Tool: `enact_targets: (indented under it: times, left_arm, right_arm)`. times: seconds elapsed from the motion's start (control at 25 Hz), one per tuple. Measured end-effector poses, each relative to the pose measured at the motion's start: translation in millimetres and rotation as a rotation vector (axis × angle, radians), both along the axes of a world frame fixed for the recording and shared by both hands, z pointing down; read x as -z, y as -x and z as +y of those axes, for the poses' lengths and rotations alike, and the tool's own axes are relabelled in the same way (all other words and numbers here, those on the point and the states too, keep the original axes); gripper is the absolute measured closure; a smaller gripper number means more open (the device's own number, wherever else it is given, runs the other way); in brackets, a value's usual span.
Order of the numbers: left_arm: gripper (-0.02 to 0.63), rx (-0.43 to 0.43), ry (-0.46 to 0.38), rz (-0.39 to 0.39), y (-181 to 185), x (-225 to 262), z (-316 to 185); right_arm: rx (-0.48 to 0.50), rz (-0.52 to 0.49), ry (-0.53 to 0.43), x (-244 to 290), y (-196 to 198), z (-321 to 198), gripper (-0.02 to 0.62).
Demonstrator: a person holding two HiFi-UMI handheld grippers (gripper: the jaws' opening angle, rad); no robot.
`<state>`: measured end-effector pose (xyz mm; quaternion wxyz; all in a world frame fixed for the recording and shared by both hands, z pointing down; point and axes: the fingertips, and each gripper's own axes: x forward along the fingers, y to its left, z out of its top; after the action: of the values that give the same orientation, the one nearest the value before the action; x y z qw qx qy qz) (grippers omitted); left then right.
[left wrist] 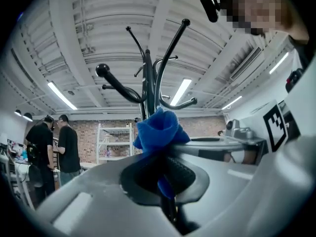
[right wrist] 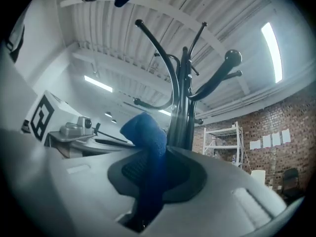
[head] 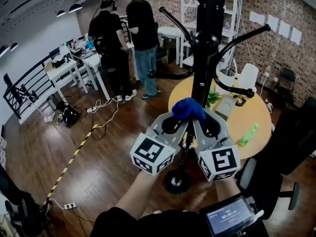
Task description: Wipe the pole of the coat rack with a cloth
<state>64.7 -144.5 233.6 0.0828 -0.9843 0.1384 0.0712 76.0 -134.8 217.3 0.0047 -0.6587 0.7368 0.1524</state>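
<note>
Round table (head: pixel 259 113), green bottle (head: pixel 249 134) — white shelf (left wrist: pixel 116 143)

Lab office: desks (head: pixel 63 71), floor cables (head: pixel 102 113), shelving (head: pixel 188 6).

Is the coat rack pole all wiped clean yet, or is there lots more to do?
Done: the blue cloth is picked up, with the jaws of the left gripper and the right gripper shut on it. In hand: it sits bunched at the pole, below the hooks. Left: probably the stretch down to the round base. Clean patches can't be made out.
</note>
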Motion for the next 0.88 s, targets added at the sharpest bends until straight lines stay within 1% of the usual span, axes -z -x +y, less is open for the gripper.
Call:
enact_targets:
  times: [0.08,0.2,0.28,0.36,0.44,0.56,0.64,0.68,0.8,0.88]
  left_arm:
    - [0.605,-0.005,0.023,-0.032,-9,-16,-6]
    - [0.605,-0.008,0.072,-0.067,-14,-41,-4]
    - [0.605,-0.007,0.088,-0.111,-14,-62,-2]
    - [0.605,-0.012,0.109,-0.179,-12,-90,-2]
    - [0.605,-0.028,0.134,-0.265,-11,-125,-2]
    - [0.605,-0.064,0.121,-0.402,-13,-173,0]
    - [0.605,-0.107,0.112,-0.467,-12,-196,3]
    - [0.605,-0.137,0.117,-0.482,-12,-204,4]
    - [0.605,-0.234,0.131,-0.487,-9,-213,10]
    - [0.605,-0.293,0.121,-0.487,-6,-213,16]
  right_arm:
    - [-0.008,0.015,0.038,-12,-4,-1,0.537]
    - [-0.009,0.011,0.109,-36,-6,2,0.537]
    - [-0.017,0.004,0.159,-57,-7,2,0.537]
    - [-0.022,0.010,0.220,-85,-5,0,0.537]
    - [-0.033,0.018,0.273,-116,-4,-2,0.537]
    - [-0.070,0.006,0.347,-161,-6,-1,0.537]
    - [-0.083,-0.036,0.424,-187,-7,0,0.537]
    - [-0.087,-0.065,0.462,-197,-7,0,0.537]
    - [-0.081,-0.168,0.545,-212,-7,1,0.538]
    - [-0.069,-0.228,0.589,-213,-4,5,0.538]
